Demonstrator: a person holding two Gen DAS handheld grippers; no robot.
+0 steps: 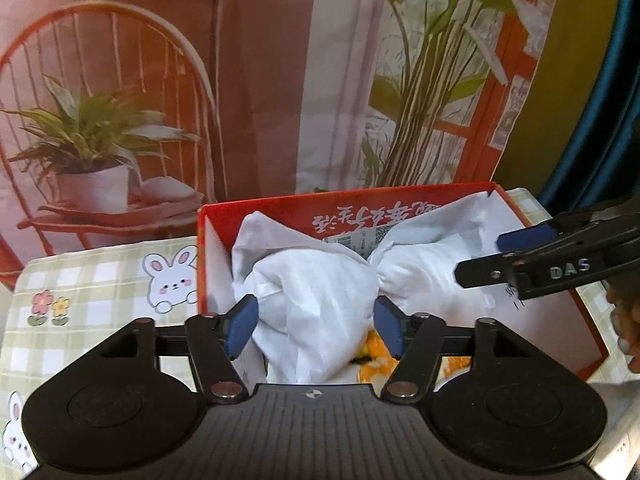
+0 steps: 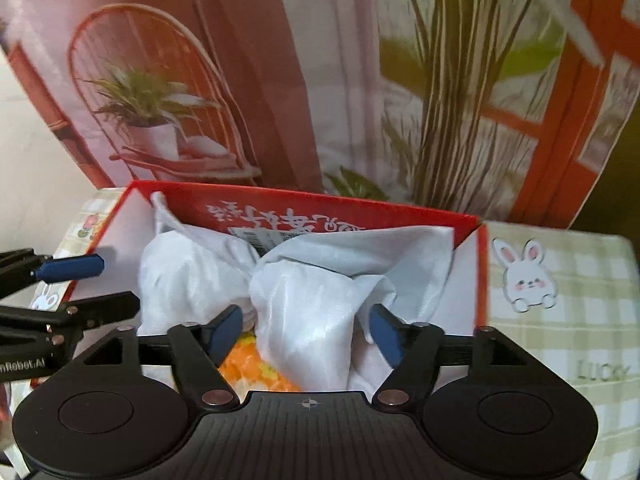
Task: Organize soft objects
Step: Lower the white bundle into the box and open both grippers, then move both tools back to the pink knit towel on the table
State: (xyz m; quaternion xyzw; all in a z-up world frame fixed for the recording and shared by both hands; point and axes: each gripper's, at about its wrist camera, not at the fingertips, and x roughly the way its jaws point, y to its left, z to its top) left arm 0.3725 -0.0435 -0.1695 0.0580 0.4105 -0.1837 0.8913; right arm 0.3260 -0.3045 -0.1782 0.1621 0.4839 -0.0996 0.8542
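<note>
A bunched white cloth [image 1: 312, 280] [image 2: 304, 304] lies in an open red cardboard box [image 1: 280, 204] [image 2: 280, 196] with white inner walls. Under the cloth, an orange and yellow soft item [image 1: 376, 344] [image 2: 248, 364] peeks out at the near side. My left gripper [image 1: 316, 328] stands open over the box's near edge, with a fold of the cloth between its blue pads but not pinched. My right gripper [image 2: 304, 334] is open too, with a hump of cloth between its pads and gaps on both sides. Each gripper shows in the other's view [image 1: 488, 256] [image 2: 108, 286], side by side above the box.
The box sits on a green checked tablecloth [image 1: 100, 280] [image 2: 560, 320] printed with white bunnies and flowers. Right behind the box hangs a printed backdrop [image 1: 280, 80] [image 2: 320, 80] showing a chair and plants. Bare tablecloth lies left and right of the box.
</note>
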